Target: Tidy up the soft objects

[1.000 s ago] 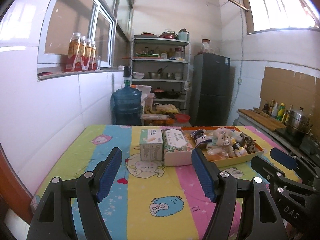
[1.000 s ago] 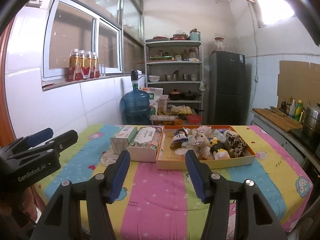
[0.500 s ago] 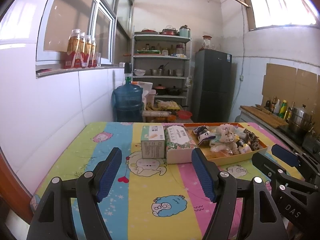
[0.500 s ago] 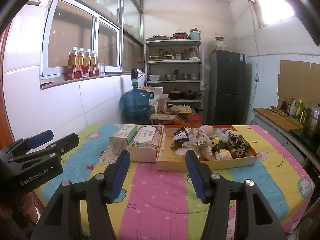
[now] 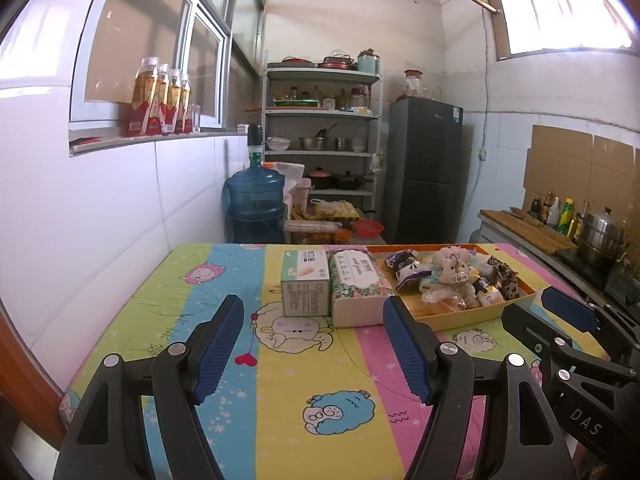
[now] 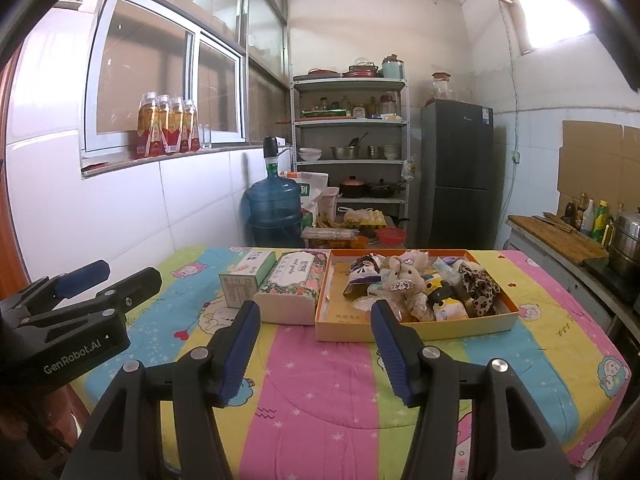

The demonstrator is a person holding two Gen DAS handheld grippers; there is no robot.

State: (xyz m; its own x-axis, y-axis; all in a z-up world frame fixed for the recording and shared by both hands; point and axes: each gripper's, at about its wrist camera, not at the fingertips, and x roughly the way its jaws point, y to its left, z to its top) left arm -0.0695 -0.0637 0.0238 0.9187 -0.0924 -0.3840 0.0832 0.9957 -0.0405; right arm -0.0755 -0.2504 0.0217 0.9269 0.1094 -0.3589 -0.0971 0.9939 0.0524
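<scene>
The left gripper hovers with jaws spread wide and empty over the surface. At its 12 o'clock sit a green box, a tissue box and an orange tray of plush toys, touching in a row. The right gripper, likewise wide and empty, hangs near the tray's front rim.

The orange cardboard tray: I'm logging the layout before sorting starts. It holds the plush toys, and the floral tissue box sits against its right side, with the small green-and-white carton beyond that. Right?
Not quite. In the right wrist view the floral tissue box sits against the left side of the orange cardboard tray, not its right. The rest holds: the plush toys lie in the tray, and the small green-and-white carton stands beyond the tissue box.
</scene>
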